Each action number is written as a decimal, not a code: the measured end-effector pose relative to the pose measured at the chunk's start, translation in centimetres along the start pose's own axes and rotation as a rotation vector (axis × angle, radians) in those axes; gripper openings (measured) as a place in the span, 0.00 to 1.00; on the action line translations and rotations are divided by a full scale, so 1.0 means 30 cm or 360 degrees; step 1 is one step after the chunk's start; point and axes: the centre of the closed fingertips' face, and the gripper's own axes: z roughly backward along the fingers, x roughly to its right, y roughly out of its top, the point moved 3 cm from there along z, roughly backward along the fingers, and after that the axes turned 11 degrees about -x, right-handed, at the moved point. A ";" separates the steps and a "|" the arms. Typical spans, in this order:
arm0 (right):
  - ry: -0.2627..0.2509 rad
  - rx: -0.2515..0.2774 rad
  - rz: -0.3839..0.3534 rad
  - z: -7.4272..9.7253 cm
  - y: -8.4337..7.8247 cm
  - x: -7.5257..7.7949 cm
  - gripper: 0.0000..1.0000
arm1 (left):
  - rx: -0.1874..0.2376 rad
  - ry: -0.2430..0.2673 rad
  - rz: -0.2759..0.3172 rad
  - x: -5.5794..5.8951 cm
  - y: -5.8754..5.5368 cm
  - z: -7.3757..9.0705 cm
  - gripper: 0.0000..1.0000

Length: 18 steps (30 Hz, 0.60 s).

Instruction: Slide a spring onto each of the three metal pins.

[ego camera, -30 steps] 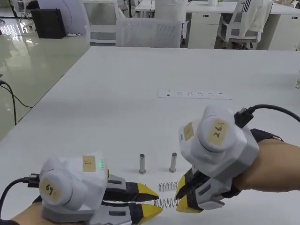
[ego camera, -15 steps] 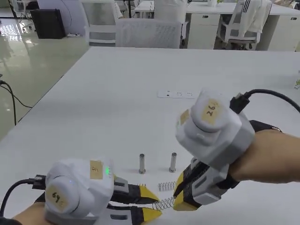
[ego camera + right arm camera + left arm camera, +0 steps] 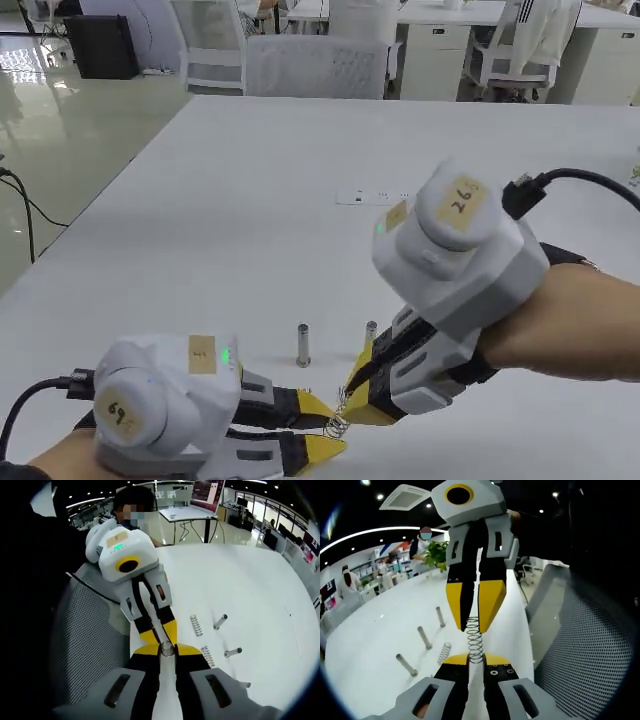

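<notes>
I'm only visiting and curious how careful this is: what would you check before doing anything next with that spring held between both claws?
1. Spring gripped at both ends by left gripper and right gripper: ok.
2. Spring straight, not kinked: ok.
3. Three pins bare: ok.
4. Spring lined up over a pin: not ok, it is held away from them.
5. Spare springs lying near the pins: ok.
6. Grip firm enough: cannot tell.

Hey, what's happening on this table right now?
A person is working two handheld tools. The left tool and the right tool each pinch one end of a small spring stretched between them. Three metal pins stand bare on the white table, with spare springs lying beside them, so no pin has a spring yet.
</notes>
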 end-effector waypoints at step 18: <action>0.0034 -0.0183 0.0125 -0.065 -0.024 -0.011 0.09 | 0.0008 -0.0016 0.0003 0.013 0.018 0.002 0.02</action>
